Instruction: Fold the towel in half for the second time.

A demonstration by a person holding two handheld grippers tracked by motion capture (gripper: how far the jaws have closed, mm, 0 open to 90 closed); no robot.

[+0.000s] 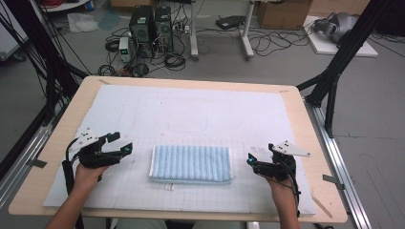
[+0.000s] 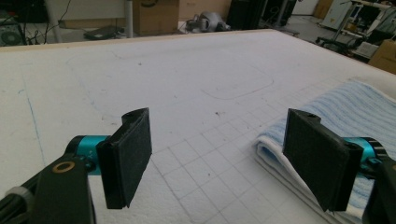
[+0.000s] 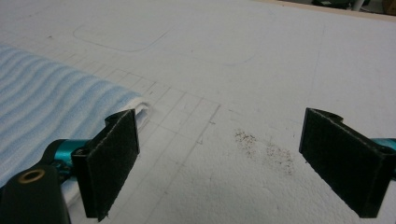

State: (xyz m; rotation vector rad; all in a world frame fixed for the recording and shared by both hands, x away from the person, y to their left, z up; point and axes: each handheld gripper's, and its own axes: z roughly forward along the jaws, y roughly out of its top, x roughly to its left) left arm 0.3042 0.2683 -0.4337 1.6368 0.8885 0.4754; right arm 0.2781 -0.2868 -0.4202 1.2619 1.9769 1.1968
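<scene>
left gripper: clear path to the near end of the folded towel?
Probably yes. The left gripper is open beside the folded towel, with bare mat between them and nothing in the way.

blue-white striped towel (image 1: 191,163), white gridded mat (image 1: 143,114)

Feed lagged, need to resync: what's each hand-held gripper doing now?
Left hand-held gripper: open, holding nothing, beside the folded towel.
Right hand-held gripper: open, empty.

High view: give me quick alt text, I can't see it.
A folded blue-striped towel lies on the white gridded mat, between the open left gripper and open right gripper, neither touching it.
</scene>
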